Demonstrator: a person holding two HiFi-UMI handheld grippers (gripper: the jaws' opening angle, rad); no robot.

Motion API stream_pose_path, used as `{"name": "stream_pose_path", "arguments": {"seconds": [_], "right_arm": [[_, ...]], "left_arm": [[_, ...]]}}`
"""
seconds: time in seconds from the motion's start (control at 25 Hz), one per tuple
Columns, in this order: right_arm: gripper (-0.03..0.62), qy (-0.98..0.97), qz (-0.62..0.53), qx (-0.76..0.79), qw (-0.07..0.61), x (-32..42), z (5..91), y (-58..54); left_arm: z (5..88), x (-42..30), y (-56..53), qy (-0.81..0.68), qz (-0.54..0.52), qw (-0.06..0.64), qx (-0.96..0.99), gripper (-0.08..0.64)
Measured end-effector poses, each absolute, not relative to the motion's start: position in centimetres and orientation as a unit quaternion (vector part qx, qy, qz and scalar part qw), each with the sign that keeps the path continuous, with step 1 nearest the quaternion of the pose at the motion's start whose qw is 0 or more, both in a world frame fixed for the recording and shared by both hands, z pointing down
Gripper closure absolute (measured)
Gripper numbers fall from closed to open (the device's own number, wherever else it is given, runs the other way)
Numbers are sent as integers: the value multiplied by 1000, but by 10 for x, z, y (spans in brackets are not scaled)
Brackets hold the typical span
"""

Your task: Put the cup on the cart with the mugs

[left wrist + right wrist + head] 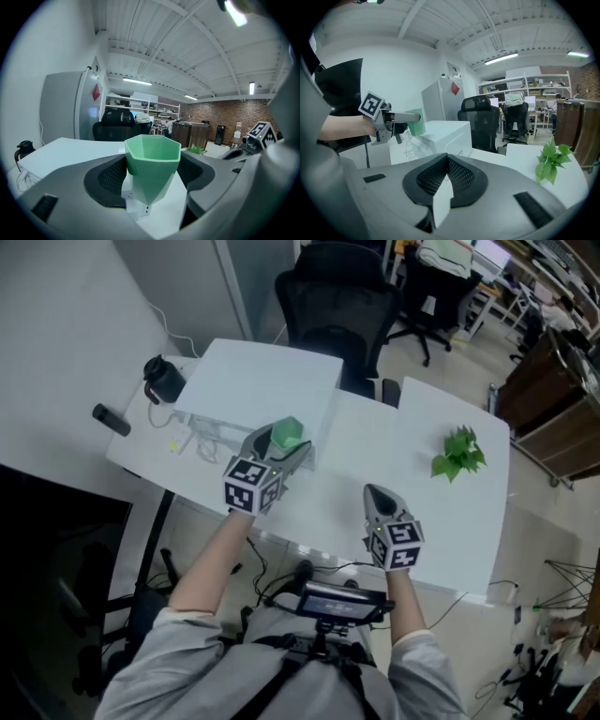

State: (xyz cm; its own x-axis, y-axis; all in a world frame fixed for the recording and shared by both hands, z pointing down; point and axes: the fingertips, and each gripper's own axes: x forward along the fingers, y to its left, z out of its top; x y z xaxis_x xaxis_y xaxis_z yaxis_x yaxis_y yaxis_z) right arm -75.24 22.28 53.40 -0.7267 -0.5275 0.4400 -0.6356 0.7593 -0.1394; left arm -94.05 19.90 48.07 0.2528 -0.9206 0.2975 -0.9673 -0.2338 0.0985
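Left hand-held gripper (285,445): I hold green cup (152,159) upright, clear of surface (333,498) | right hand-held gripper (377,495): jaws together, empty | plant (458,454) well beyond it

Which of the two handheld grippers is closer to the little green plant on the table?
Right. In the head view the right gripper sits just left of the plant, not touching; the left gripper, clamping the green cup, is farther left.
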Motion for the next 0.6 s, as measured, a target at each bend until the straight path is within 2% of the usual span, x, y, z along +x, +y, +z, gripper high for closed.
{"name": "stream_pose_path", "arguments": {"seconds": [0.32,0.6], "right_arm": [[586,-906,151,351,183,-720,536,237],[584,-852,177,467,158,-627,538,255]], "left_arm": [[489,-880,230,-559,106,117,814,222],[500,-786,231,-455,113,120,875,224]]}}
